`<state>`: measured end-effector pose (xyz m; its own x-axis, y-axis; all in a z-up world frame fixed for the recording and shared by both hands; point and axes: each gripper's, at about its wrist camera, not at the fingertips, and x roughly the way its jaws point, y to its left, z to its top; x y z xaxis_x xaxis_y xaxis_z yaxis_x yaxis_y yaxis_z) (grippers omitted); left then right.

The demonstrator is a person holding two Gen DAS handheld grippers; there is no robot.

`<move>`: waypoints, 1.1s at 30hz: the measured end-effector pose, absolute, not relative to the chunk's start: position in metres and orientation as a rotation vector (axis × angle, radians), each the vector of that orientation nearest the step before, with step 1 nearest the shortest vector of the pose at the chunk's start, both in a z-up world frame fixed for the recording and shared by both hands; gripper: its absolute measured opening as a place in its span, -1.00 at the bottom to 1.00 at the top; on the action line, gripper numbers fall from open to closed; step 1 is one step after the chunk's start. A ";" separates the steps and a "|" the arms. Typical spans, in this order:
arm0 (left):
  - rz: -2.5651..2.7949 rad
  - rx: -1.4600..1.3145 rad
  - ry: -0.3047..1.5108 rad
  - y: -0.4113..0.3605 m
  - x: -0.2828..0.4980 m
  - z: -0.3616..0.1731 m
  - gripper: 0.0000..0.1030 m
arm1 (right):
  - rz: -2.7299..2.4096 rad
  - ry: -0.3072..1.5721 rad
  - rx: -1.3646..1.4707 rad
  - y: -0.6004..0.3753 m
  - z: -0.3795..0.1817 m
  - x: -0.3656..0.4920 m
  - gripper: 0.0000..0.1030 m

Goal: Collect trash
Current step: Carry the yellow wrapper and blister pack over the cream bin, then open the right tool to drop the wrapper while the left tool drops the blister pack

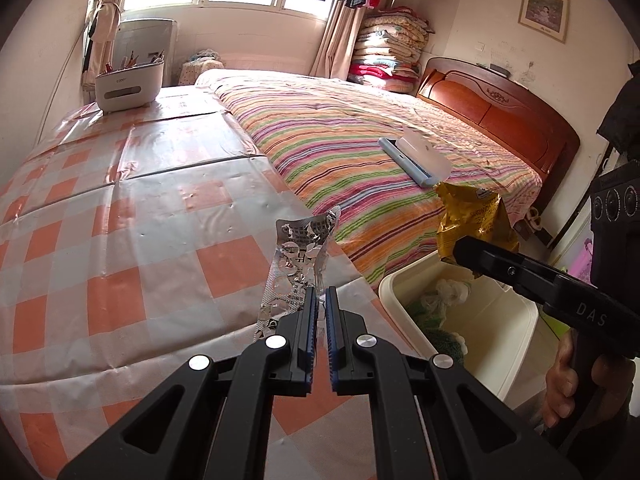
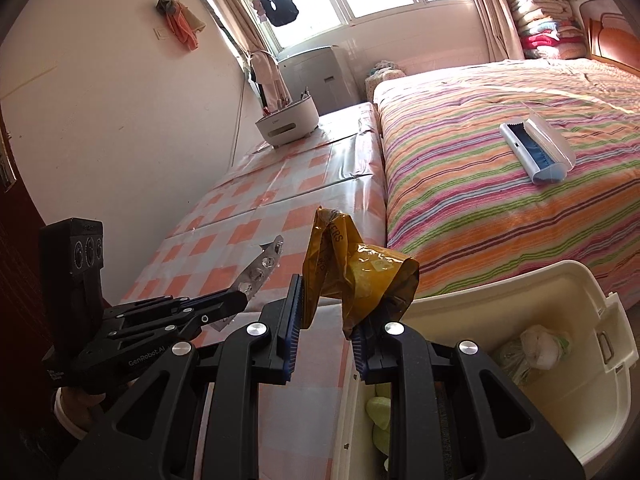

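Observation:
My left gripper (image 1: 320,295) is shut on a silver foil pill blister pack (image 1: 298,256) and holds it upright above the checked table edge; the pack also shows in the right wrist view (image 2: 260,270). My right gripper (image 2: 326,300) is shut on a crumpled yellow snack wrapper (image 2: 356,266), held above the near rim of the cream trash bin (image 2: 568,280). In the left wrist view the wrapper (image 1: 472,220) hangs over the bin (image 1: 516,356), which holds white and green trash.
An orange-and-white checked table (image 1: 120,220) carries a white pen holder (image 1: 128,84) at its far end. A striped bed (image 1: 360,140) with a blue-and-white lint roller (image 1: 416,156) lies beyond the bin. A wooden headboard (image 1: 500,112) is at far right.

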<state>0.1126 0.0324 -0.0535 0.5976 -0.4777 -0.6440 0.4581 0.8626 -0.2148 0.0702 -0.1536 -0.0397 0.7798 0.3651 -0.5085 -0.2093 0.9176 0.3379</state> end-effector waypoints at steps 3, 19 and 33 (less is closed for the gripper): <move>-0.563 -0.021 0.750 0.024 0.108 -0.052 -0.90 | 0.287 0.591 0.281 -0.165 -0.041 0.064 -0.55; -0.651 0.032 0.724 -0.017 0.084 -0.041 -0.90 | 0.135 0.574 0.340 -0.210 -0.057 0.030 0.35; -0.700 0.047 0.714 -0.044 0.079 -0.035 -0.90 | 0.128 0.499 0.473 -0.240 -0.055 0.015 0.57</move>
<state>0.0786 -0.0443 -0.0355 0.5406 -0.5735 -0.6155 0.6043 0.7738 -0.1902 0.0155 -0.2400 -0.0545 0.8728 0.2314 -0.4297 -0.0050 0.8846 0.4663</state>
